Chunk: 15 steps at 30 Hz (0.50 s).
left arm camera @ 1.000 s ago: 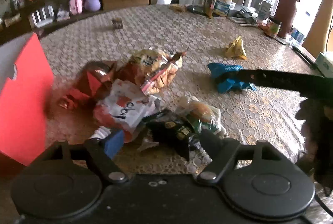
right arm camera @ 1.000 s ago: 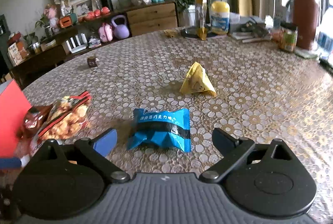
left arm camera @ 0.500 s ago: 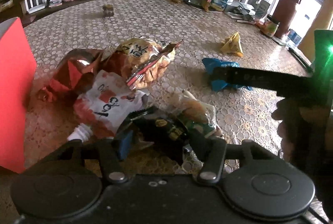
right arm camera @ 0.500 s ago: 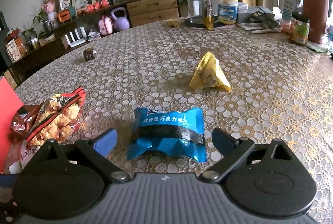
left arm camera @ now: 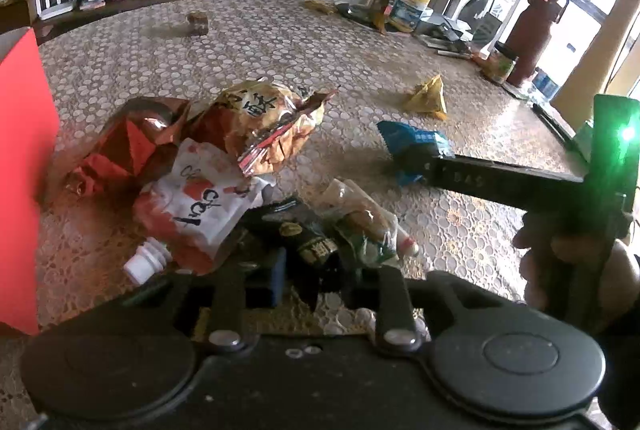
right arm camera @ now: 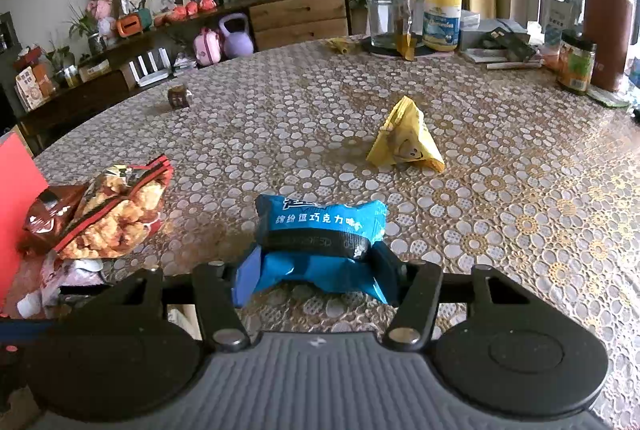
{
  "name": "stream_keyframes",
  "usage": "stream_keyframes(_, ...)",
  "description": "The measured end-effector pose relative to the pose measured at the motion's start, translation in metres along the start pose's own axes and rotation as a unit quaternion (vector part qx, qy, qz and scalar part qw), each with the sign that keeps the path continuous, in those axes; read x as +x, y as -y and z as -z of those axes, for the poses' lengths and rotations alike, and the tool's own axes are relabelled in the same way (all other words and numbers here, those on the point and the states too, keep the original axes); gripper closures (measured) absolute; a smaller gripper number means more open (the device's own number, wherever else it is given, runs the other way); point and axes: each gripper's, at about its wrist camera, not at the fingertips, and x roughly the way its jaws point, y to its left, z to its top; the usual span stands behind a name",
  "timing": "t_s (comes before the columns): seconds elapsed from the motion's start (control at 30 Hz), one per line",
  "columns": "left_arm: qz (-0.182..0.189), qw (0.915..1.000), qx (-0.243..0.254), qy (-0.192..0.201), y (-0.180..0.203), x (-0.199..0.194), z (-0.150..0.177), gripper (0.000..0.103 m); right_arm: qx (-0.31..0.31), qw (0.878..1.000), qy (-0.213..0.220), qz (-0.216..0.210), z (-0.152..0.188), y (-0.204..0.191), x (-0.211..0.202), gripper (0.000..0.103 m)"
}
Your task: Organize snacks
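My right gripper [right arm camera: 316, 270] is shut on a blue snack packet [right arm camera: 320, 226] lying on the table; it also shows in the left wrist view [left arm camera: 414, 144]. My left gripper [left arm camera: 316, 276] is shut on a black snack packet [left arm camera: 304, 238] at the near edge of a pile: a white-and-red pouch [left arm camera: 204, 198], an orange crisp bag [left arm camera: 268, 122], a red foil bag [left arm camera: 132, 138] and a clear wrapped snack [left arm camera: 364, 222]. A yellow triangular packet [right arm camera: 406, 140] lies farther back.
A red box [left arm camera: 20, 170] stands at the left table edge. A small brown cube [right arm camera: 178, 96] sits far back. Jars, a glass, a yellow-lidded tub [right arm camera: 442, 18] and a brown flask [right arm camera: 608, 2] crowd the far right of the patterned table [right arm camera: 520, 210].
Both grippers went from open to shut: the left closed on the black packet in the pile, the right moved forward and closed on the blue packet.
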Motion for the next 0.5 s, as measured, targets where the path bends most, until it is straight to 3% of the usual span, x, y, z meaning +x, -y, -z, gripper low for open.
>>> stream_keyframes(0.5,-0.002,0.9999,0.006,0.012,-0.003,-0.026,0.007,0.083,0.002,0.999,0.026,-0.028,0.010,-0.018,-0.075,0.045)
